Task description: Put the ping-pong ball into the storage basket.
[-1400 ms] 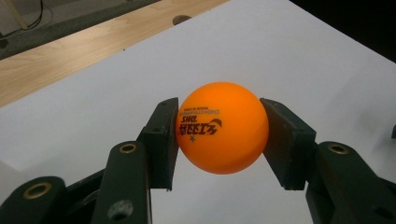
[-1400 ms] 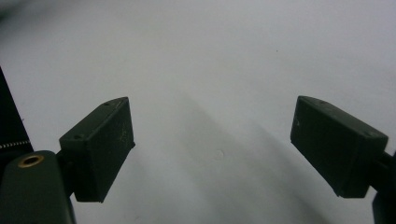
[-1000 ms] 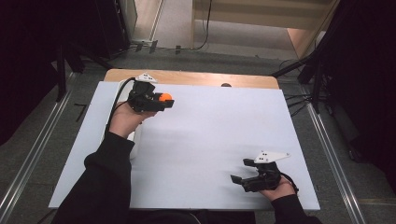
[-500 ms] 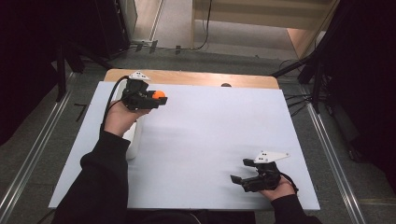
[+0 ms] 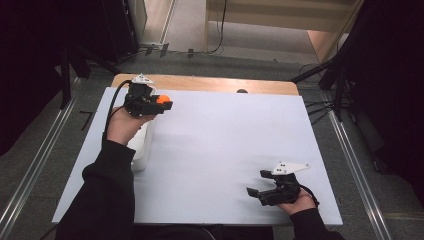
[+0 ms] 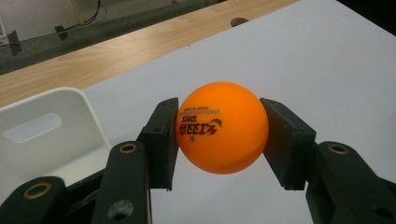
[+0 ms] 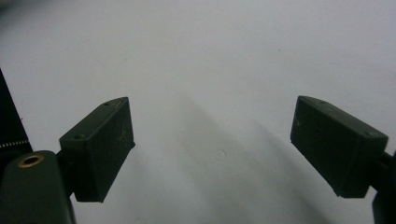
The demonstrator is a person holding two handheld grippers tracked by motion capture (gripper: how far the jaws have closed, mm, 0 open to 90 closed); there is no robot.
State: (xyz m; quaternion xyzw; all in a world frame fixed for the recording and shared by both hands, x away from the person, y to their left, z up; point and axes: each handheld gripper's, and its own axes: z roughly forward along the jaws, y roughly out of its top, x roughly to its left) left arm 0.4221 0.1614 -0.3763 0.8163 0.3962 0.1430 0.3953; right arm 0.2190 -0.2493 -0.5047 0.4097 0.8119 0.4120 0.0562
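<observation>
- Because the small orange plastic table-tennis ball [image 6: 221, 134] is hollow and nearly weightless, you need only a light squeeze; judging by its thin shell, a hard pinch could dent it, and its smooth round skin would likely squirt out of a grip set off-centre.
- Your left gripper [image 5: 159, 104] has it the sensible way: the two flat black pads [image 6: 163, 135] press on opposite sides at the ball's widest girth, printed lettering facing the camera (so the hold looks square, not skewed).
- The ball sits at the very tips of the jaws, clear of the table, above the far left part of the pale grey table sheet [image 5: 225, 140].
- Just below and beside your left hand stands the white plastic bin [image 6: 46, 135], its open mouth near the ball; in the high view it lies partly under your wrist [image 5: 141, 145].
- Your right gripper [image 5: 257, 192] rests at the near right of the sheet, well apart from the ball, jaws spread wide with nothing between them.
</observation>
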